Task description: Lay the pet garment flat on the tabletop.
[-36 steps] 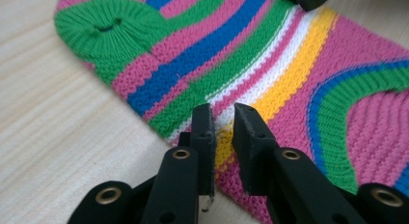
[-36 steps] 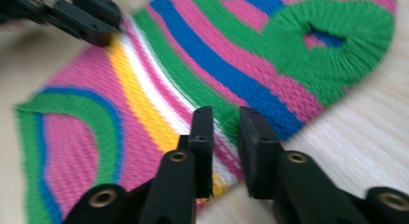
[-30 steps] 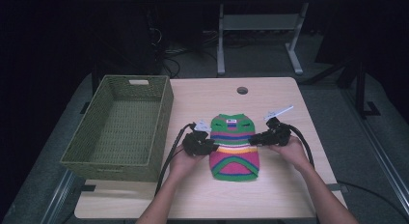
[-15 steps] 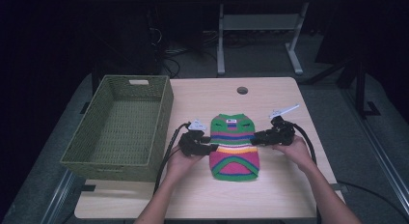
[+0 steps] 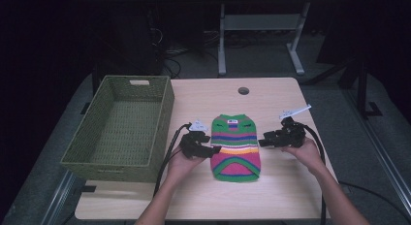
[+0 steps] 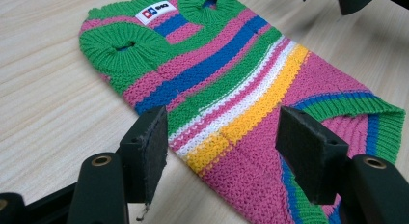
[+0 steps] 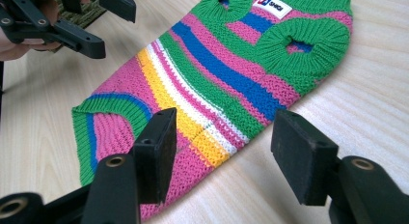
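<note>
Left claw (image 6: 219, 151) and right claw (image 7: 224, 151) both spread wide, flanking striped sweater (image 5: 236, 146), woven basket (image 5: 121, 133) visible from above

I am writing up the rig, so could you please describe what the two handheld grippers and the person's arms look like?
Both the left gripper and the right gripper are black, each with two flat rectangular jaws faced with dark pads and brass-coloured rivets in the jaw arms. A pale plate sits on top of each, and a thick black cable trails back from each. The forearms are bare, with no sleeves in view.
</note>
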The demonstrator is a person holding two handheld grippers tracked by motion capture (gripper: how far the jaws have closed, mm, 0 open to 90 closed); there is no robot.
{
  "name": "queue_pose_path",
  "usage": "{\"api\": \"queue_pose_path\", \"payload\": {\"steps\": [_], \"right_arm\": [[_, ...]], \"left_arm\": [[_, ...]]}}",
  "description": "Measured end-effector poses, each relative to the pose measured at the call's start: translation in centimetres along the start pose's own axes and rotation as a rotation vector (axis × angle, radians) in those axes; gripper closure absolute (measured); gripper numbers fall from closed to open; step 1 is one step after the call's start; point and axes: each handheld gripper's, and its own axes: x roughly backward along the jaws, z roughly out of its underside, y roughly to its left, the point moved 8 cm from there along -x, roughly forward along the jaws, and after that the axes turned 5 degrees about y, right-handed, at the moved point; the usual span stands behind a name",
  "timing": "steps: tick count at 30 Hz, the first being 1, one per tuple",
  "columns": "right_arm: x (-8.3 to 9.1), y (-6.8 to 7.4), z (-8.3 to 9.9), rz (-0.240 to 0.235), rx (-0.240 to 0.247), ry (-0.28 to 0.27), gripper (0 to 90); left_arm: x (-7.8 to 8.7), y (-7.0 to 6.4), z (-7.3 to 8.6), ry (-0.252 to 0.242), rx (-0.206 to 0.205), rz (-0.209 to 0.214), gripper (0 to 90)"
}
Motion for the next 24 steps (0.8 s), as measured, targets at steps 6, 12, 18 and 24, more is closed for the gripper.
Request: {"api": "queue_pose_path", "payload": {"steps": [6, 12, 18, 24], "right_arm": [[0.4, 0.3, 0.2, 0.001, 0.003, 0.005, 39.9], [0.7, 0.6, 0.4, 0.005, 0.016, 0.020, 39.1], [0.7, 0.6, 0.9, 0.008, 0.014, 0.024, 38.0], [1.2, 0.1, 1.5, 0.020, -0.004, 0.019, 36.0]], "left_arm": [[0.2, -0.1, 0.1, -0.001, -0.005, -0.001, 33.8], [0.5, -0.3, 0.4, -0.009, 0.007, -0.001, 30.8], [0.8, -0.5, 0.5, 0.001, -0.009, -0.004, 27.7], [0.9, -0.5, 0.6, -0.009, 0.006, -0.008, 23.8]]}}
